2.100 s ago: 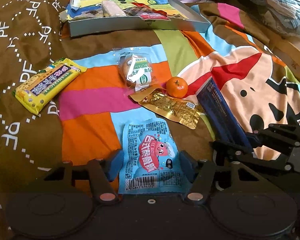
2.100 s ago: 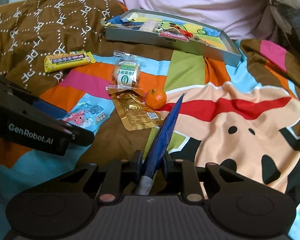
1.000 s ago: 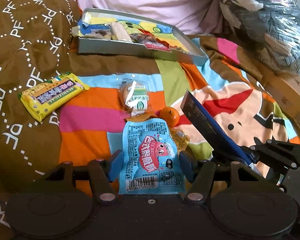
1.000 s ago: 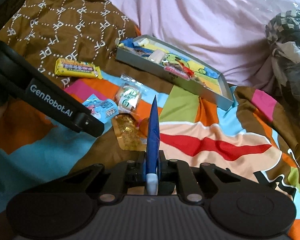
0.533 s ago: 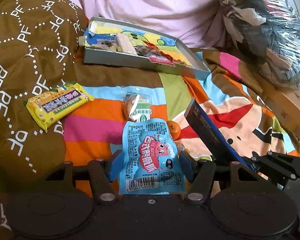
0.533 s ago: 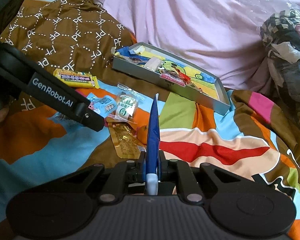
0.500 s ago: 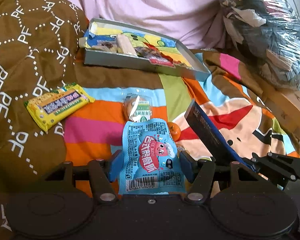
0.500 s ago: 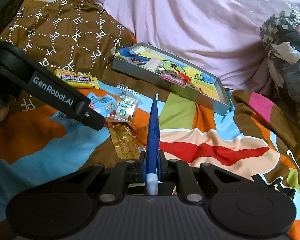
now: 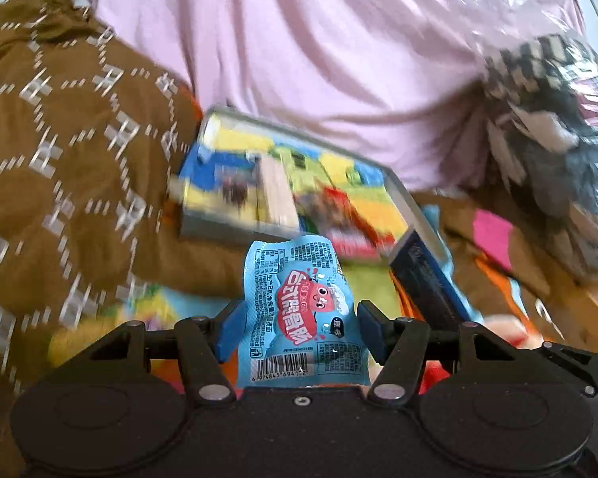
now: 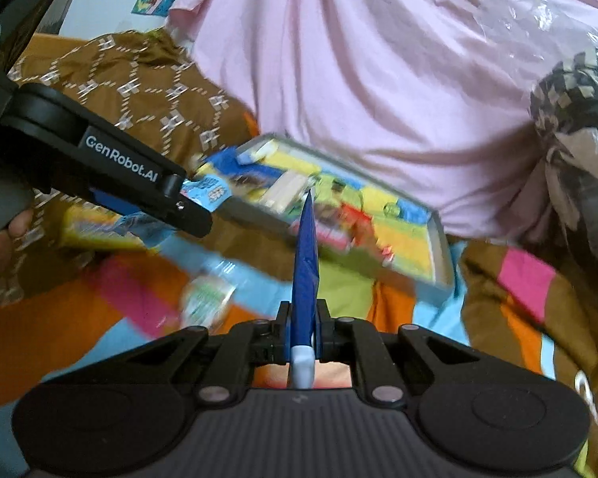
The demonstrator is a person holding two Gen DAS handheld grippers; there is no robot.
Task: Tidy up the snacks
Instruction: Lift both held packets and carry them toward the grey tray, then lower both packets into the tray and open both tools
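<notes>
Grey tray [image 9: 412, 203] sits on the bed, already crowded. My left gripper [image 9: 299, 328] pinches the light-blue pouch [image 9: 299, 314]; right gripper [image 10: 303, 328] clamps the dark-blue packet [image 10: 306, 255] edge-on. Both hang short of the tray's near edge. Risk: dropping early, or snagging that wall.

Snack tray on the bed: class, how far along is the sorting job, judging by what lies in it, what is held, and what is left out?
Done: the grey tray already holds several packets. In hand: the left gripper carries a light blue packet and the right gripper is clamped on a dark blue packet, both near the tray. Left: a yellow bar and a green-and-white packet lie on the blanket.
</notes>
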